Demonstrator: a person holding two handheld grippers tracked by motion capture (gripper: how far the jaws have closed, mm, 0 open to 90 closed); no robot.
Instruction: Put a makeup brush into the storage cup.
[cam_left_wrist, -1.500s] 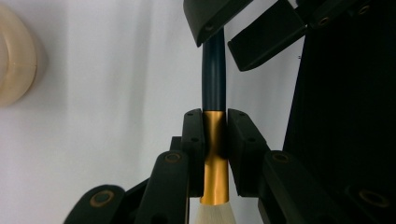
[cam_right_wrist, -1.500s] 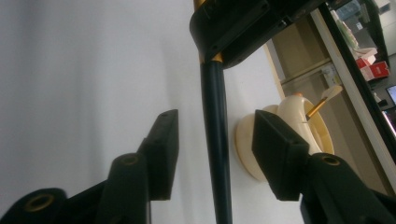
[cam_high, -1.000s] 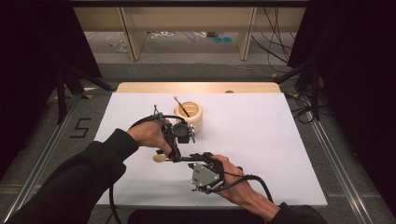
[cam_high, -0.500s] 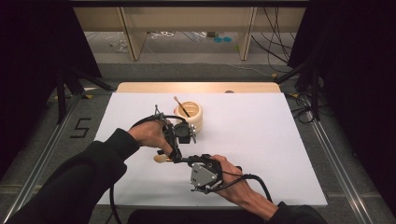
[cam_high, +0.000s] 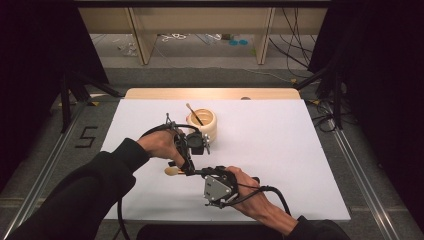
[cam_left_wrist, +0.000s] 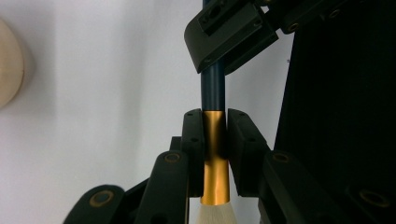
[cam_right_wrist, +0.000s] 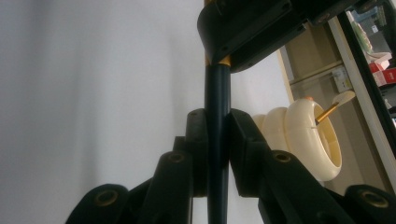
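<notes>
Between the clamped jaws of both grippers, left gripper on its gold ferrule and right gripper, just closing, on its dark handle, the makeup brush looked light, stiff, slippery, best held there.

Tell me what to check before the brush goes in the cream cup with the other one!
1. Left claw shut on the brush's gold band: ok.
2. Right claw, whose jaws have just been closing, pinches the brush's dark handle: ok.
3. Brush lifted off the white table: cannot tell.
4. Cream cup standing upright: ok.
5. Room left in the cup beside the other brush: ok.
</notes>
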